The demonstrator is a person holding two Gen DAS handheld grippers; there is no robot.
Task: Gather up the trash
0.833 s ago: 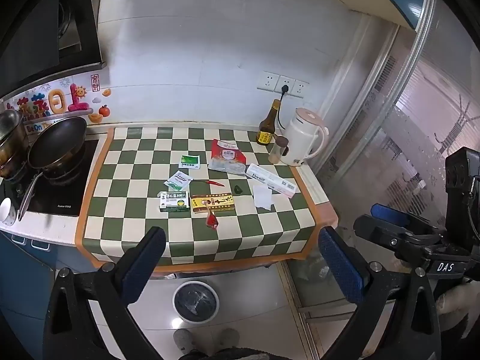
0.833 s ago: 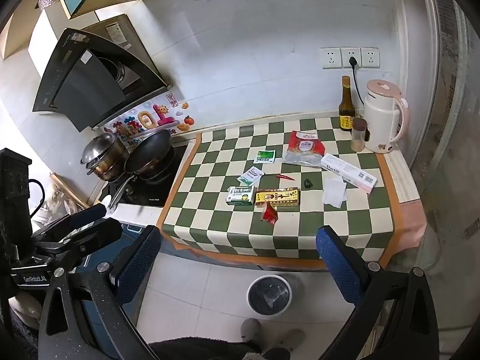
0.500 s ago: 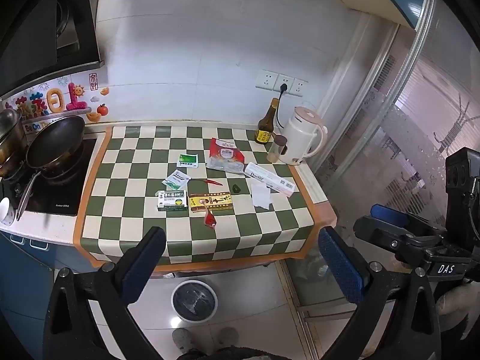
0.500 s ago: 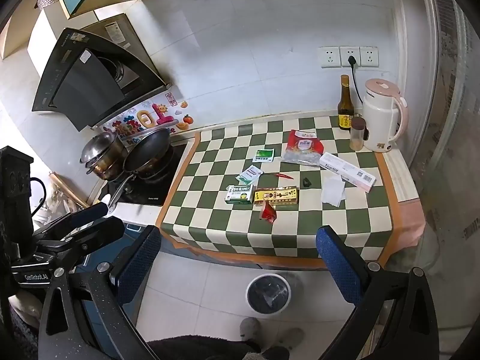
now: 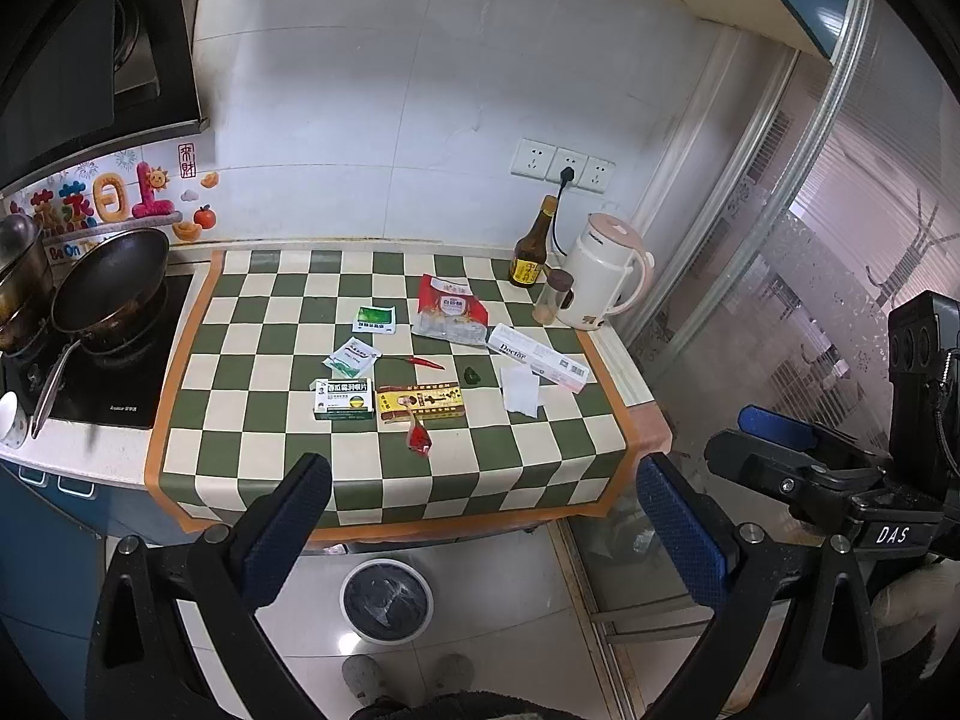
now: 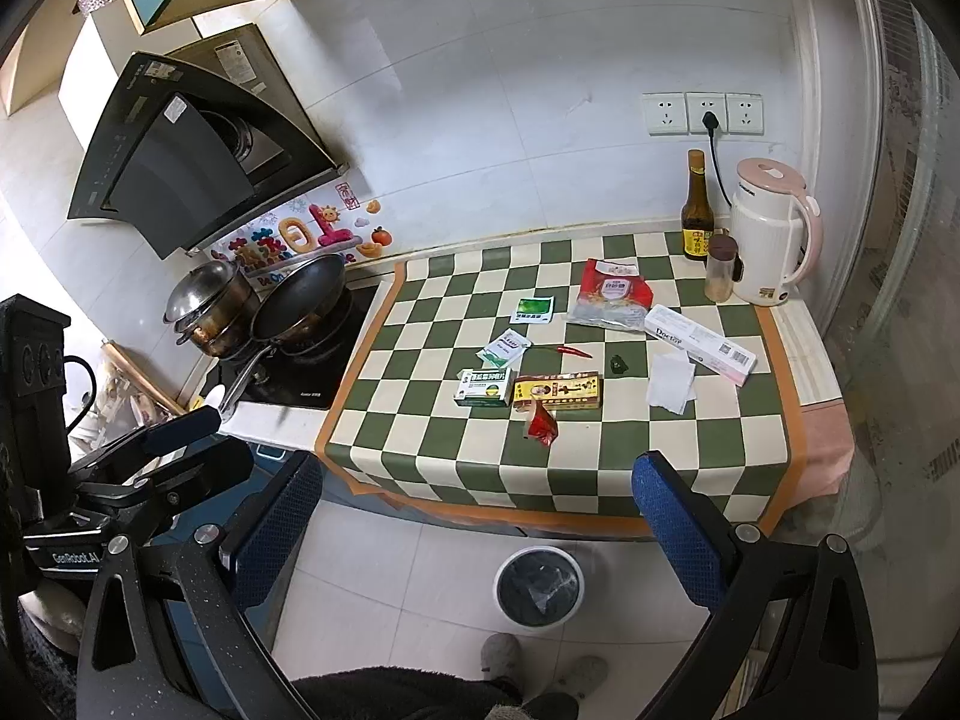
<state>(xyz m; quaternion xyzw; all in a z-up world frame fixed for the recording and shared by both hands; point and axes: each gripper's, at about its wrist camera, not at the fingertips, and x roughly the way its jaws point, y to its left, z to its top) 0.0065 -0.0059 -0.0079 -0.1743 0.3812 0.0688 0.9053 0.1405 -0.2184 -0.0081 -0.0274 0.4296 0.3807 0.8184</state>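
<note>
Two grippers, both spread as wide as they go and holding nothing — we see the left gripper (image 5: 480, 516) and the right gripper (image 6: 477, 510) hanging in the air short of the counter's front edge. Below them on the floor stands the white trash bin (image 5: 386, 600), dark bag inside. Out ahead, the trash lies scattered on the checkered cloth (image 5: 276, 462): a red wrapper (image 5: 418, 438) nearest us, touching a yellow box (image 5: 420, 402) — beside that a green-and-white box (image 5: 343, 398), then sachets, a white tissue (image 5: 519, 390), a toothpaste box (image 5: 536, 356).
</note>
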